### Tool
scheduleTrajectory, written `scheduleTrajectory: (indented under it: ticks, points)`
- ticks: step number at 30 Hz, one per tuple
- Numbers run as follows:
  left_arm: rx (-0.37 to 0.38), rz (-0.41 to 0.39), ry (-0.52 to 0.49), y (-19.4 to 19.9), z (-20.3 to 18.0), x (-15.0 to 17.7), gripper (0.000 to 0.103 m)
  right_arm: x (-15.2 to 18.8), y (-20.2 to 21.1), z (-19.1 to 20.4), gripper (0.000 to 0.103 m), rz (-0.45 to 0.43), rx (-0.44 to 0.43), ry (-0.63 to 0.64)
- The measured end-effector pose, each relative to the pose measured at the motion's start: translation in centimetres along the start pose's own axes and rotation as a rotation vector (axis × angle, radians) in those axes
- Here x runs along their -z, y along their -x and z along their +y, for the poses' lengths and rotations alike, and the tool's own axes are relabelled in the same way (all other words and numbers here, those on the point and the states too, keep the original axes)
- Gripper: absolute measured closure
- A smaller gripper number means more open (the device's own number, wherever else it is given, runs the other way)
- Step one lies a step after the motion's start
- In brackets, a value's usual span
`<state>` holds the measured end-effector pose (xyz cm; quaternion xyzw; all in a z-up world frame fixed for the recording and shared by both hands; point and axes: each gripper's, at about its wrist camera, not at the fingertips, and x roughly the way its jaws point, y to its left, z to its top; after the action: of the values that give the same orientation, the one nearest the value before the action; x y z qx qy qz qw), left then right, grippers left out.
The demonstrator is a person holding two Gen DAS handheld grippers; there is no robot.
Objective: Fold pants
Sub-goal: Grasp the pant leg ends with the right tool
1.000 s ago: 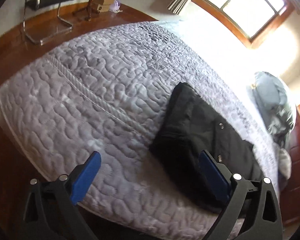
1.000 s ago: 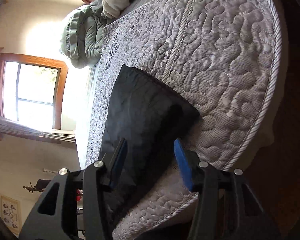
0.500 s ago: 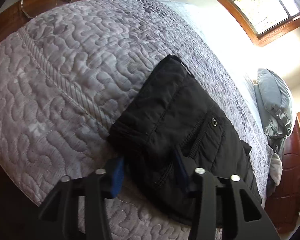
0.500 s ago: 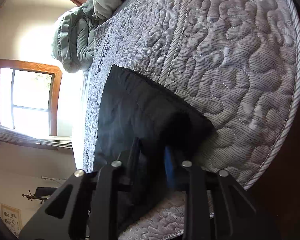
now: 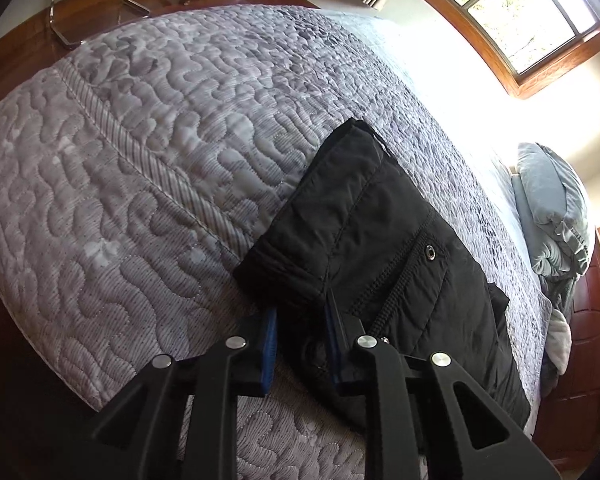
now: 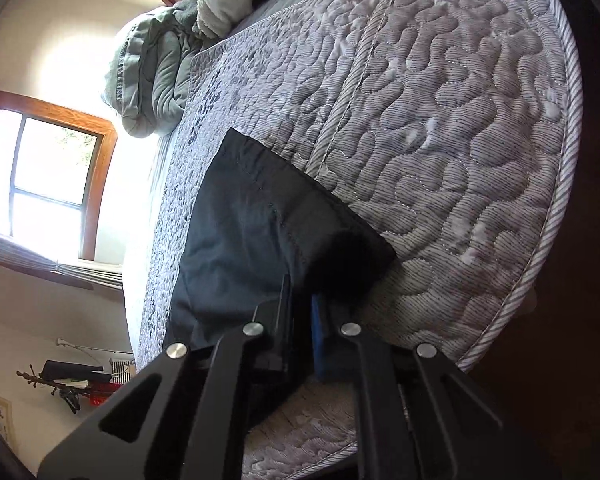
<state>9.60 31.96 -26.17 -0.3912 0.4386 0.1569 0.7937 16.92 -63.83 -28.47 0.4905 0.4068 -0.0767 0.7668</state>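
While clamped, claws (image 5: pixel 300 312) on pants (image 5: pixel 380 232)

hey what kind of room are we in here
Most likely a bedroom: black pants lie on a bed with a gray quilted bedspread, bunched bedding at its far end, and a wood-framed window beside it.

1 pair of black pants (image 5: pixel 384 248) lies on 1 quilted bed (image 5: pixel 140 152). 2 grippers (image 5: pixel 300 320) are here, 1 in each hand, and each has 2 blue pads (image 6: pixel 319 336). 1 window (image 5: pixel 532 20) shows in the wall, and 1 pile of grey-green bedding (image 6: pixel 152 68) lies at the head. 1 metal chair frame (image 5: pixel 60 20) stands on the wood floor, and 1 coat rack (image 6: pixel 68 380) stands by the wall.
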Motion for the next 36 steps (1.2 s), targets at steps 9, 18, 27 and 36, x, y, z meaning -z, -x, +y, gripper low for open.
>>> scheduleTrajectory:
  ticks: [9,18,27,36]
  points:
    - [-0.06,0.006,-0.092,-0.6,-0.7,0.5,0.059,-0.5,0.2,-1.5,0.08,-0.026,0.01,-0.053]
    - [-0.05,-0.053,-0.091,1.8,0.4,1.5,0.022,0.1,3.2,1.1,0.073,-0.125,-0.039,0.002]
    - [-0.02,0.038,-0.161,-0.2,-2.4,2.3,0.014,0.7,2.3,-1.6,0.053,-0.076,-0.02,-0.101]
    - [-0.023,0.059,-0.138,-1.2,-2.7,2.7,0.011,0.7,1.4,-5.0,0.043,-0.082,-0.155,-0.235]
